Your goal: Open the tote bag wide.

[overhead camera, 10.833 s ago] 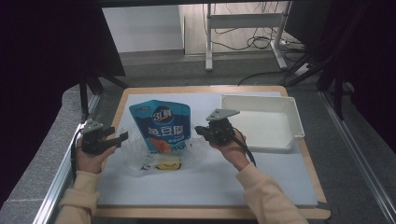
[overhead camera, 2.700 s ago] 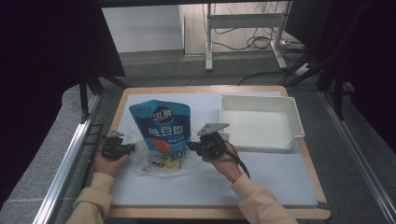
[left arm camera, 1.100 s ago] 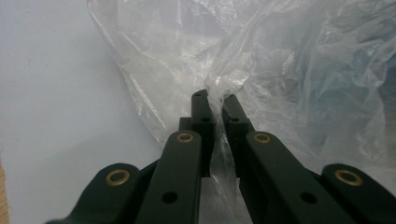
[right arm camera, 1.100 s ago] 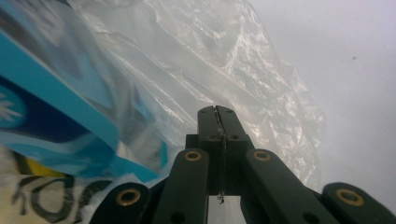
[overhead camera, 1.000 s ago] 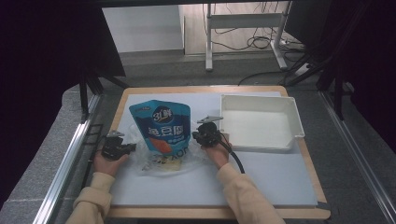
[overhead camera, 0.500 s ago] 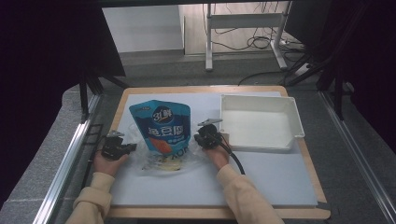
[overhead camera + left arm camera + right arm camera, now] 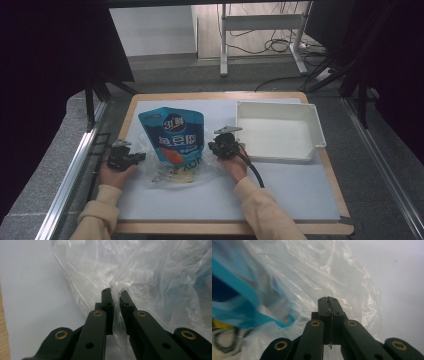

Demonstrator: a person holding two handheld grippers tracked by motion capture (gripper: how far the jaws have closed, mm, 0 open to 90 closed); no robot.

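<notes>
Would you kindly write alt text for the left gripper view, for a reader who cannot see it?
The left hand-held gripper pinches a fold of the clear plastic bag between its two black jaws, which rise from the bottom of the frame. The crinkled bag spreads up and to the right, with a hint of blue showing through at the right edge, and lies on a pale mat.
</notes>
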